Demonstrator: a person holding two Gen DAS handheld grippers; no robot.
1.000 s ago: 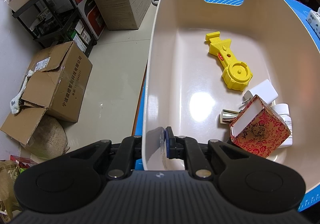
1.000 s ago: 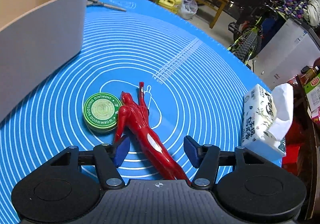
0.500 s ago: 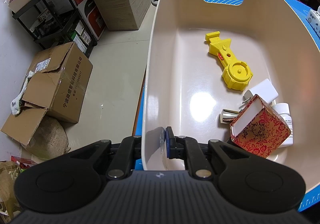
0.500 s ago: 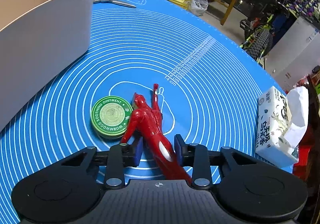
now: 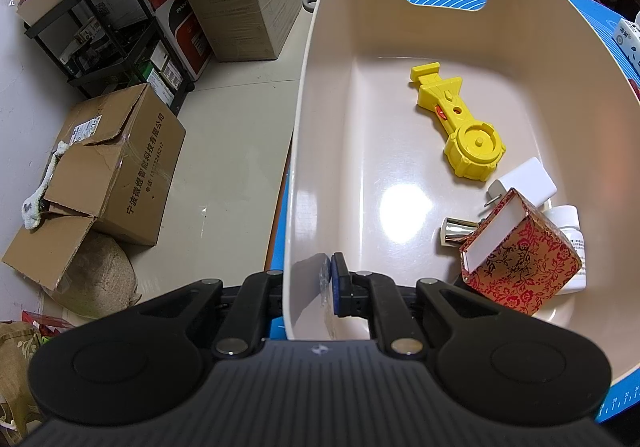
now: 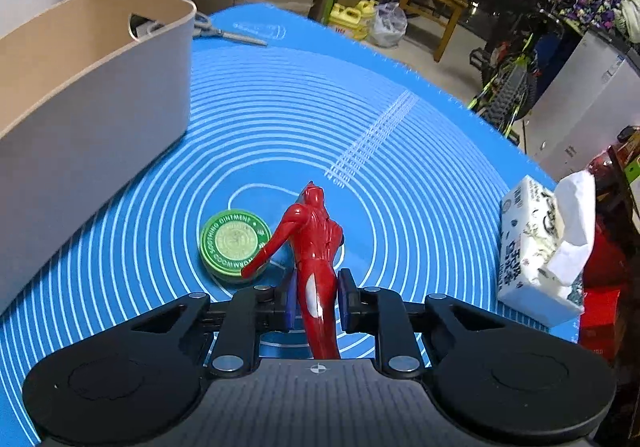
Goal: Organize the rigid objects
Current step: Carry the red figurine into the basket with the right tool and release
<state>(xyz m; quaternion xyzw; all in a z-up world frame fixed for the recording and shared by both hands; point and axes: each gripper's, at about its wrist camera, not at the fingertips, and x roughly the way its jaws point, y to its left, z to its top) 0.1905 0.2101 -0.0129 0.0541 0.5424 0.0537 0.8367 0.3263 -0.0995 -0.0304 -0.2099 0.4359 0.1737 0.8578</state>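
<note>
Right wrist view shows the big change: one second ago the right tool (image 6: 316, 305) stood wide open around the red toy figure (image 6: 314, 247), which lay flat on the blue mat (image 6: 400, 207). Now the tool is closed on the toy's legs, and the toy is lifted and points up and away from the mat. So the pick-up looks done, and I think the next step is to carry the toy to the big beige bin (image 6: 80, 107), which stands to the left of the toy. The bin wall is tall, so the toy must go up and over the rim. In the left wrist view nothing has changed: the left tool (image 5: 326, 281) keeps pinching the near wall of the bin (image 5: 304, 127), holding it in place. Inside the bin lie a yellow toy (image 5: 460, 127), a red flowered box (image 5: 520, 259), a white block (image 5: 524, 183), a white bottle (image 5: 570, 235) and a small shiny tube (image 5: 456, 233). A white tissue pack (image 6: 536, 251) sits to the right of the red toy. A green ointment tin (image 6: 234, 243) sits just left of the red toy, on the way to the bin, and the toy's arm hangs over it. Scissors (image 6: 228, 33) lie far behind the bin.
</note>
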